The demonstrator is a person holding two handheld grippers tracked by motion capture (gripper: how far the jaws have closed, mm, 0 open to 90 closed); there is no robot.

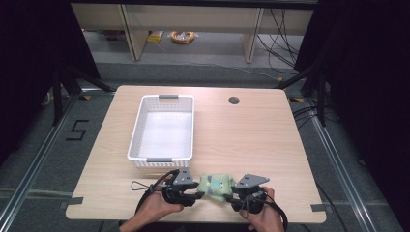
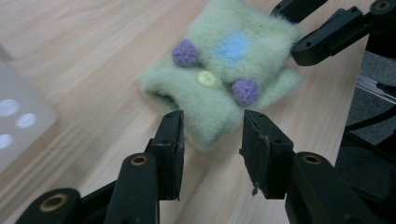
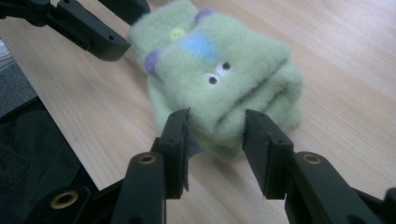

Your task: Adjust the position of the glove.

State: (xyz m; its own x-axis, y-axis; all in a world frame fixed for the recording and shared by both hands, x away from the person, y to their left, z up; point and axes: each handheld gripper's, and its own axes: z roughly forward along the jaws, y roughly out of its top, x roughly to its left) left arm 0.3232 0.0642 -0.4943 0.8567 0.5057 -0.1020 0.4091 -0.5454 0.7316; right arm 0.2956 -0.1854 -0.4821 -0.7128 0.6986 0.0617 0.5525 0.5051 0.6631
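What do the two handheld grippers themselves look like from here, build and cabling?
Both are black. The left gripper and right gripper each carry a grey three-cornered plate on top and trail a black cable. The gripper views show flat, blocky jaw pads on jointed black links with brass-coloured pivot rings. No sleeves show on the forearms.

- green fuzzy glove (image 1: 215, 185) sits at the table's (image 1: 251, 140) near edge
- left gripper (image 1: 196, 196) and right gripper (image 1: 229, 198) flank it
- white basket (image 1: 163, 130) just beyond, left-ish
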